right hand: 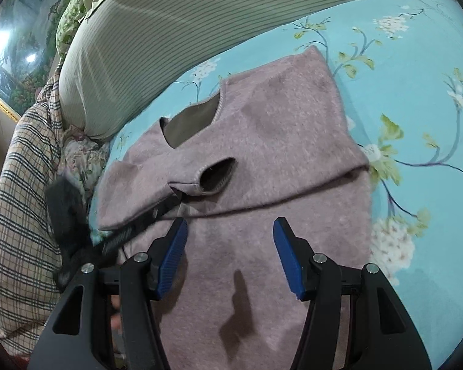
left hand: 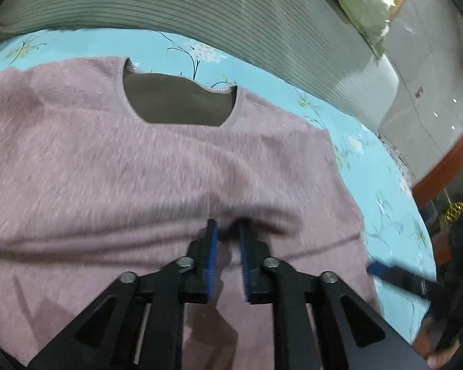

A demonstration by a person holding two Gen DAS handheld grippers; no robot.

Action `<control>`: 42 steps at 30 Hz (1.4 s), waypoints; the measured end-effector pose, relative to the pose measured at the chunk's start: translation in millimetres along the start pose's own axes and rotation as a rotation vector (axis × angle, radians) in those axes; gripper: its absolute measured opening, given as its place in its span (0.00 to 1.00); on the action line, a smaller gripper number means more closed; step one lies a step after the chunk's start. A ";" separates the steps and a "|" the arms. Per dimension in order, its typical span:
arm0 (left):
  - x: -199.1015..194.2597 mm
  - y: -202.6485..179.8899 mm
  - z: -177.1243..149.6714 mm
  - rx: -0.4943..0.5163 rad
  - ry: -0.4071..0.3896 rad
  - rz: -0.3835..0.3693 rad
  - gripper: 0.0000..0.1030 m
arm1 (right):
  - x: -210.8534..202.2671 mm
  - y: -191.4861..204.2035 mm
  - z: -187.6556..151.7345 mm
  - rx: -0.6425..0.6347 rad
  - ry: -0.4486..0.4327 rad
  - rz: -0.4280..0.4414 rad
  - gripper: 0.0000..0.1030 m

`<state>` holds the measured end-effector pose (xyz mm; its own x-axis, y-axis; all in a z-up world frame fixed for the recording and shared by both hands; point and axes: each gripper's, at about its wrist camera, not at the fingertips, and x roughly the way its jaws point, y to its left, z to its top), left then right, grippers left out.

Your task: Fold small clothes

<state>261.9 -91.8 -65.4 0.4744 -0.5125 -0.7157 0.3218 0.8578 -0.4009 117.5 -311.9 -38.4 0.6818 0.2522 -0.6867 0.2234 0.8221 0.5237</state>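
One sweater [left hand: 145,166], pink and fuzzy, lies flat on the blue floral sheet [left hand: 132,46], directly ahead of and under both grippers. Round neck faces away from them, brown lining showing in the opening. In the right view a sleeve is folded across the body, cuff [right hand: 216,175] open, just ahead of the right gripper [right hand: 230,226]. Left gripper [left hand: 228,226]: jaws a narrow gap apart, tips at a crease, nothing clearly pinched. Right gripper: jaws wide, empty, over the lower body. Sweater hem is hidden behind the gripper frames. Left view is motion-blurred; tip contact with the fabric is hard to judge.
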 end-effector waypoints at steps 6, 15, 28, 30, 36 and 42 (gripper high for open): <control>-66.7 45.7 -30.7 -0.038 -0.071 0.136 0.50 | 27.7 13.5 19.3 -0.010 0.029 0.041 0.58; -128.6 171.9 -39.1 -0.315 -0.168 0.418 0.50 | 91.7 29.6 38.7 -0.027 0.113 0.055 0.58; -96.5 191.8 -10.5 -0.332 -0.136 0.444 0.48 | 43.2 49.2 75.9 -0.234 -0.079 -0.009 0.11; -96.4 188.0 -9.0 -0.317 -0.134 0.442 0.48 | 18.2 32.9 84.1 -0.239 -0.148 -0.057 0.11; -84.4 172.8 -14.6 -0.222 -0.101 0.497 0.46 | 26.8 -16.6 76.4 -0.219 -0.079 -0.204 0.10; -98.3 179.8 -18.2 -0.260 -0.138 0.532 0.30 | 12.8 -12.8 72.3 -0.244 -0.180 -0.207 0.08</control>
<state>258.1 113.6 -77.6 0.6228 0.0042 -0.7823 -0.1916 0.9704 -0.1474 173.7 -356.1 -17.5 0.7557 -0.0084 -0.6549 0.2119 0.9493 0.2323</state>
